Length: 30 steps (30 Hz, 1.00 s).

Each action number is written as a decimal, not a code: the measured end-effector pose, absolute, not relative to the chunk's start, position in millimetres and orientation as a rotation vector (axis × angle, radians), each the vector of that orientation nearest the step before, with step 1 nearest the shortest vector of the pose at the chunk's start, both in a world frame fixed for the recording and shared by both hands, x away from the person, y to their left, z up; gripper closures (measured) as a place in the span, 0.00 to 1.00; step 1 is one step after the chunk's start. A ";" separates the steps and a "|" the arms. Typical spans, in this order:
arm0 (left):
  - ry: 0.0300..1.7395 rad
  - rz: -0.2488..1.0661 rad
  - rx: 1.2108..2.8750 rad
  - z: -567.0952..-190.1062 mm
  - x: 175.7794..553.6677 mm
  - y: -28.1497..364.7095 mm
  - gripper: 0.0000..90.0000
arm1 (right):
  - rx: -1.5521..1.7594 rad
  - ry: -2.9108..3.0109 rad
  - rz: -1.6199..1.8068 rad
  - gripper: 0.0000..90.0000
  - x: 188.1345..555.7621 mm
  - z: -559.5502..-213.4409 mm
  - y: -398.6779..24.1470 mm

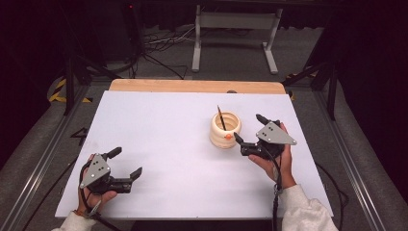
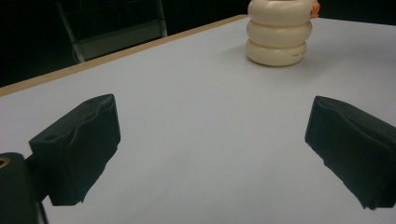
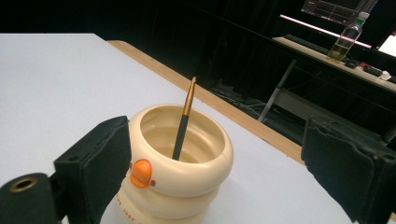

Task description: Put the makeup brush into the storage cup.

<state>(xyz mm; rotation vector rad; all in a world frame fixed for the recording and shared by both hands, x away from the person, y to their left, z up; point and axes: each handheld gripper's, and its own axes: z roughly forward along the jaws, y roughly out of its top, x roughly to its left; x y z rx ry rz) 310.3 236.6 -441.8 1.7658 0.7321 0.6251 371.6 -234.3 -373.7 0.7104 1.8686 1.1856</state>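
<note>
My right gripper (image 1: 249,131) sits at about four o'clock on the table (image 1: 173,125), its jaws spread wide and holding nothing. One jaw is close beside the cream holder (image 1: 225,130), near its small orange knob (image 1: 228,136); the other jaw is well apart from it, out toward three o'clock. In the right gripper view the holder (image 3: 180,179) stands between my two jaws, nearer the left one, and I cannot tell whether that jaw actually touches its side. The orange knob (image 3: 140,173) shows just beside that left jaw.

The holder stands upright, built like three stacked rings, at about two o'clock from the table's middle. A thin dark brush (image 1: 221,118) leans inside it, tilted toward eleven o'clock in the high view, with its end poking above the rim. In the right gripper view the brush (image 3: 184,121) has a dark lower shaft and a golden upper part, and it rests against the far inner wall.

My left gripper (image 1: 126,163) lies at about seven o'clock on the table, well apart from the holder. Its jaws are released too, with only bare table between them. In the left gripper view the holder (image 2: 279,32) stands far off at one o'clock, with a bit of orange at its right edge.

My right hand (image 1: 276,159) grips its tool from behind, and my left hand (image 1: 96,195) does the same near the table's front edge.
</note>
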 end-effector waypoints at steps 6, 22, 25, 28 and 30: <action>0.730 0.630 1.764 -441.8 310.0 236.1 0.05 | 0.702 1.869 1.184 0.10 365.6 -374.7 -235.9; 0.728 0.632 1.770 -441.8 310.0 235.8 0.05 | 0.669 1.881 1.171 0.10 350.9 -382.1 -240.8; 0.727 0.633 1.771 -441.8 309.9 235.8 0.05 | 0.667 1.883 1.163 0.10 347.8 -384.8 -242.8; 0.727 0.632 1.771 -441.9 309.9 235.6 0.05 | 0.669 1.882 1.161 0.10 345.3 -386.8 -245.0; 0.726 0.632 1.772 -441.8 309.8 235.6 0.05 | 0.668 1.882 1.161 0.10 343.7 -387.8 -246.8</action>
